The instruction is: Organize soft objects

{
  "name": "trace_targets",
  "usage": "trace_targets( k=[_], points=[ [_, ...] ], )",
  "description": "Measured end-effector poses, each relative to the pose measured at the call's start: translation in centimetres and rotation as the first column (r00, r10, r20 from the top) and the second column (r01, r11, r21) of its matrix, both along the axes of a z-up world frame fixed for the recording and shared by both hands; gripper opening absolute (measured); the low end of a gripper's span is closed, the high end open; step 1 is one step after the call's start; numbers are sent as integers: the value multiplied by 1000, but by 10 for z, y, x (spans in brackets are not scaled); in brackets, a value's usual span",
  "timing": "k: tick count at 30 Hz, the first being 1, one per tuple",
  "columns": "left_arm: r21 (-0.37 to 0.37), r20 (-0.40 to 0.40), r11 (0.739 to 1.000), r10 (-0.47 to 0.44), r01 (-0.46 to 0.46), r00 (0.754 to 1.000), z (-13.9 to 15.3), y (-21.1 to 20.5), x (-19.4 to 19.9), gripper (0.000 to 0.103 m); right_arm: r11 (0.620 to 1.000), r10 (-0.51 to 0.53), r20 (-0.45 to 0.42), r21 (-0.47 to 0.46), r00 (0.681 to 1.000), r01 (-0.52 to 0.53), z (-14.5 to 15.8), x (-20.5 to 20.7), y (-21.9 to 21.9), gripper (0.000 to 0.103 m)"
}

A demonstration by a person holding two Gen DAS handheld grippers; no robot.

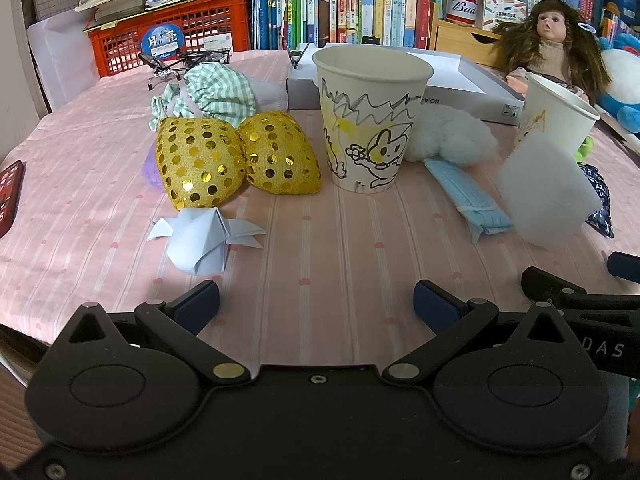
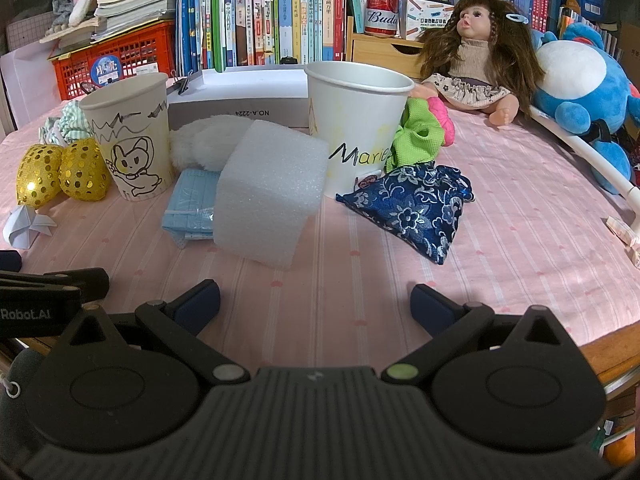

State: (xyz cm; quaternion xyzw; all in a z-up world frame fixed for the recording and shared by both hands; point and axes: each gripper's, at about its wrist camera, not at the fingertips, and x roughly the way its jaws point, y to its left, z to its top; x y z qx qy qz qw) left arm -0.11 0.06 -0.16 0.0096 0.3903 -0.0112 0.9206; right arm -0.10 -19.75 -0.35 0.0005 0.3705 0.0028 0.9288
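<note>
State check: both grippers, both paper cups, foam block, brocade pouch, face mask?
left gripper: open, holding nothing
right gripper: open, holding nothing
rabbit-drawing paper cup: upright
"Marie" paper cup: upright
white foam block: tilted, resting on mask
blue floral brocade pouch: lying flat
light-blue face mask: folded

I see my left gripper (image 1: 316, 304) spread wide, empty, just before the doodled white paper cup (image 1: 370, 120); gold sequinned pads (image 1: 236, 156) sit left of that cup.

Near edge of tabletop (image 2: 320, 272) bare, open for approach; foam block (image 2: 268, 188), two paper cups (image 2: 356, 128) and blue pouch (image 2: 412, 208) crowd the middle; grey box (image 2: 240, 108) blocks the far edge.
</note>
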Motion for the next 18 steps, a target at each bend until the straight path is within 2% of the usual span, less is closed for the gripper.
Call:
trace_targets(
  k=[7, 10, 14, 18],
  points=[
    [-5, 79, 999, -45, 45, 996, -6, 7, -11, 103, 1000, 8, 55, 2, 998, -8, -4, -7, -2, 103],
    [-12, 82, 998, -56, 57, 995, -5, 11, -15, 102, 1000, 7, 96, 2, 995, -7, -8, -12, -2, 103],
    [-19, 104, 997, -67, 69, 992, 1, 17, -25, 95, 1000, -2, 96, 10, 995, 1, -6, -10, -3, 103],
    [0, 165, 999, -47, 48, 985, 13, 27, -34, 91, 993, -4, 146, 117, 989, -14, -1, -15, -9, 102]
  ],
)
